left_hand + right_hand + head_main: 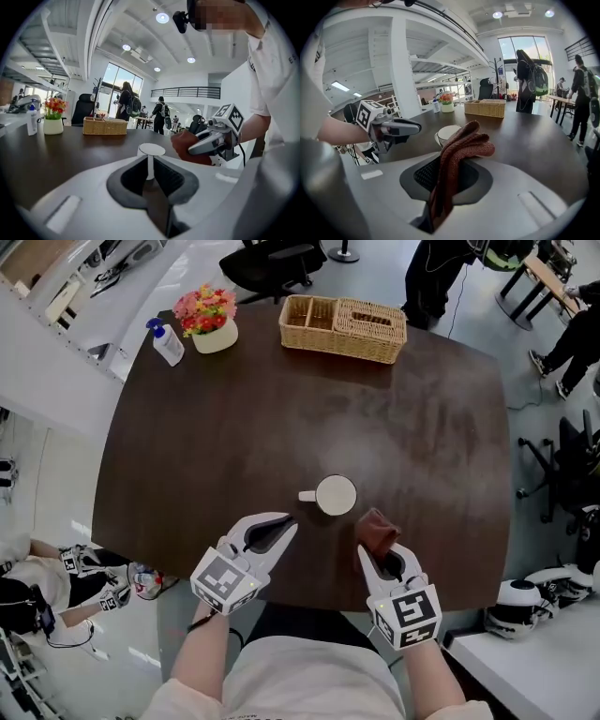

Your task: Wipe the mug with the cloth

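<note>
Right gripper pinches a reddish-brown cloth between its fingers, the cloth bunched and sticking up. White mug stands just behind the cloth on the dark worktop. Left gripper hangs left of the mug. Wicker basket sits further back.

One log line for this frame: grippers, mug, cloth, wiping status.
mug: upright on table | left gripper: jaws shut, empty, near mug | right gripper: jaws shut on cloth | cloth beside mug, contact unclear
</note>
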